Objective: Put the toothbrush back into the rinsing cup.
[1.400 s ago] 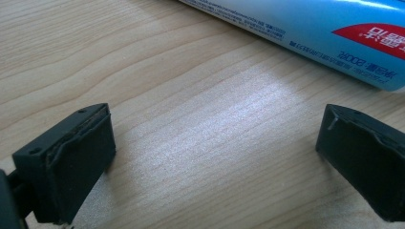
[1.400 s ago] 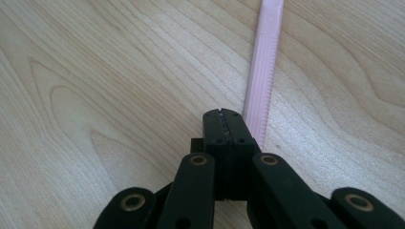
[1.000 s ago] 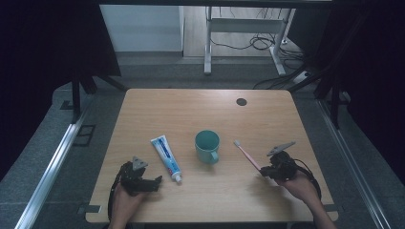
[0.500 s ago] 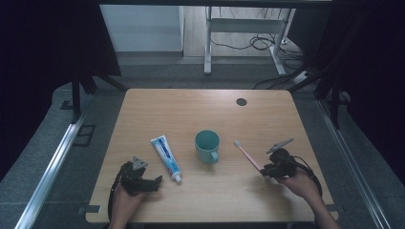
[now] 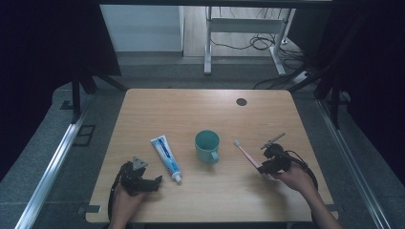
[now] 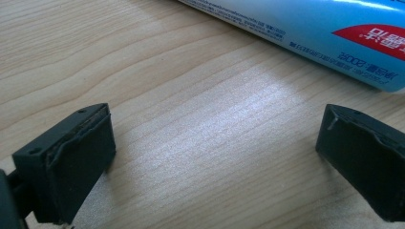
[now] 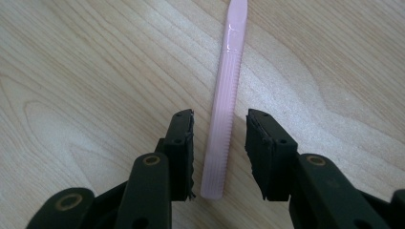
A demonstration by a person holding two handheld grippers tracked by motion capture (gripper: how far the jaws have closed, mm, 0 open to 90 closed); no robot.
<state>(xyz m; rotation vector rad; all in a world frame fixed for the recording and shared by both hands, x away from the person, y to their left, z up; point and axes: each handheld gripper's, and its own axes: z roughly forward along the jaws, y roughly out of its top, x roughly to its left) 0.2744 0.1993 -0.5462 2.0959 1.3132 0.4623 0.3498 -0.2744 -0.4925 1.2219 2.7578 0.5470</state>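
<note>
Pink toothbrush point(image 7: 224, 114) lies flat on the wooden table point(image 5: 267, 114), its handle end between the jaws of the right gripper point(image 7: 219, 143); jaws partly open, a gap on either side, not gripping. Teal mug point(image 5: 207, 145) sits beyond the brush, to that gripper's left. Left gripper point(image 6: 215, 152) rests low over bare wood, jaws spread wide, holding nothing. Toothpaste tube point(image 6: 310, 28) lies just ahead of its jaws, apart from them.
</note>
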